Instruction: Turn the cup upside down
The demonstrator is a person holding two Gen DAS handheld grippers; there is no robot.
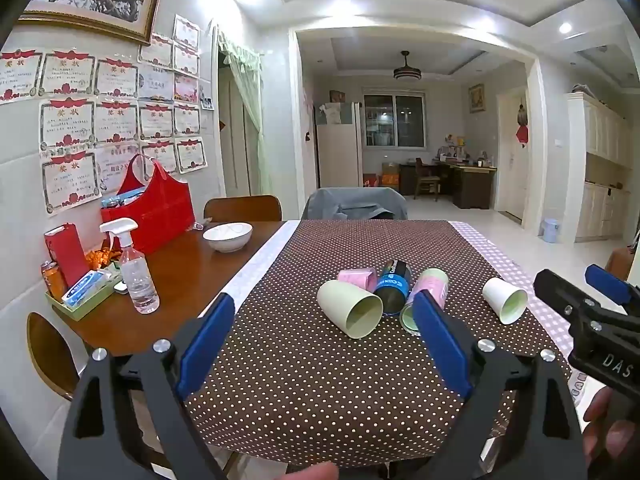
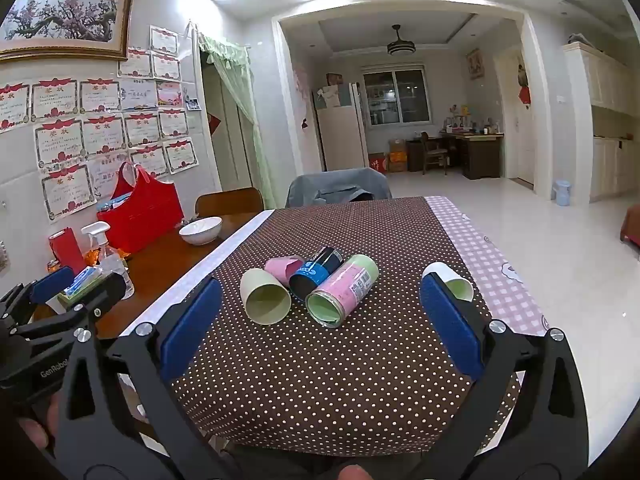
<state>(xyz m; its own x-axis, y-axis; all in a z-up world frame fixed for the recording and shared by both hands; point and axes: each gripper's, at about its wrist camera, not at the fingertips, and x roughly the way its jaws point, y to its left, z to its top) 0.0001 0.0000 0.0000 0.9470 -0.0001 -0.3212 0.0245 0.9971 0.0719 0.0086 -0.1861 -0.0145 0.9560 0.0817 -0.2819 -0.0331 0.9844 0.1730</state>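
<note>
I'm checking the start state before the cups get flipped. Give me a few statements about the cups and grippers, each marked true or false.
1. All five cups lie on their sides on the dotted tablecloth. True.
2. The left gripper is shut on the pale green cup. False: its jaws are wide open and hold nothing.
3. The white cup lies apart from the other four, to their right. True.
4. The blue and black cup stands upright. False: it lies on its side between the small pink cup and the pink cup with the green inside.
5. The right gripper is open and empty. True.
</note>
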